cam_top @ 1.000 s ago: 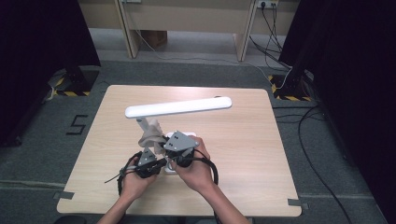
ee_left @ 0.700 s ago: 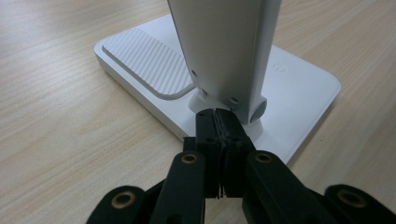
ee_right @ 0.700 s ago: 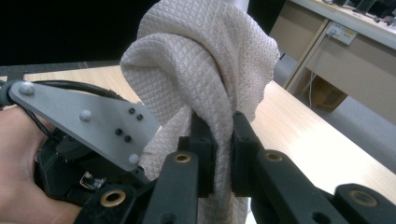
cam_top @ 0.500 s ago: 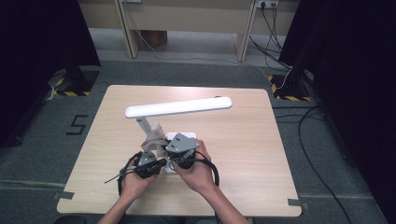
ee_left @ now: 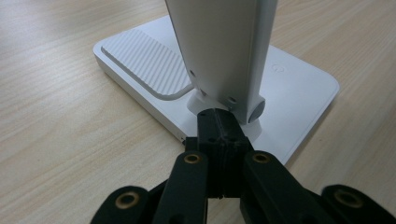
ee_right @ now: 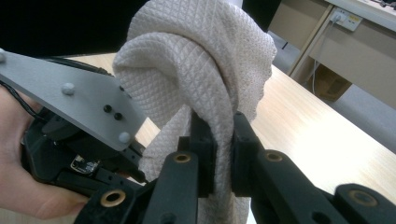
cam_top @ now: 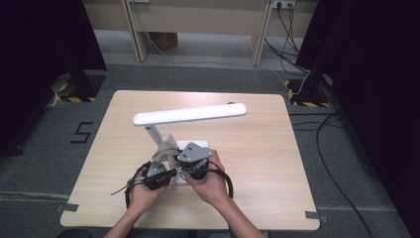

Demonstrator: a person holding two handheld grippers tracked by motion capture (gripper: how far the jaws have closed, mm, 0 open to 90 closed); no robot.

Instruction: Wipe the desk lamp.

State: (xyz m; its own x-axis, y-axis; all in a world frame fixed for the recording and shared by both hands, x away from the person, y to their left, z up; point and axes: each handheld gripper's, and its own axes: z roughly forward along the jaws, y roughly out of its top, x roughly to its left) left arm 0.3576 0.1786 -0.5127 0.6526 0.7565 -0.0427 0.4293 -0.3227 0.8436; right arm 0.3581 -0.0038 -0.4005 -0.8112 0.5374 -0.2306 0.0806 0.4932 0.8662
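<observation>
A white desk lamp stands on the table with its long head (cam_top: pixel 190 114) level above the flat base (cam_top: pixel 187 146). My left gripper (cam_top: pixel 159 174) is shut with nothing between its jaws. Its tip (ee_left: pixel 219 125) rests against the foot of the lamp arm (ee_left: pixel 219 42), at the hinge on the base (ee_left: pixel 299 88). My right gripper (cam_top: pixel 184 159) is shut on a white quilted cloth (ee_right: pixel 196 60), pinched between the fingertips (ee_right: pixel 224 135). The cloth (cam_top: pixel 166 148) bunches up beside the lamp arm, just above the left gripper's grey plate (ee_right: pixel 70 102).
The wooden table (cam_top: pixel 257 148) has bare room to the right and behind the lamp. Both hands sit close together near the front edge, with cables (cam_top: pixel 225 181) looping off the grippers. Desk legs and floor cables lie beyond the far edge.
</observation>
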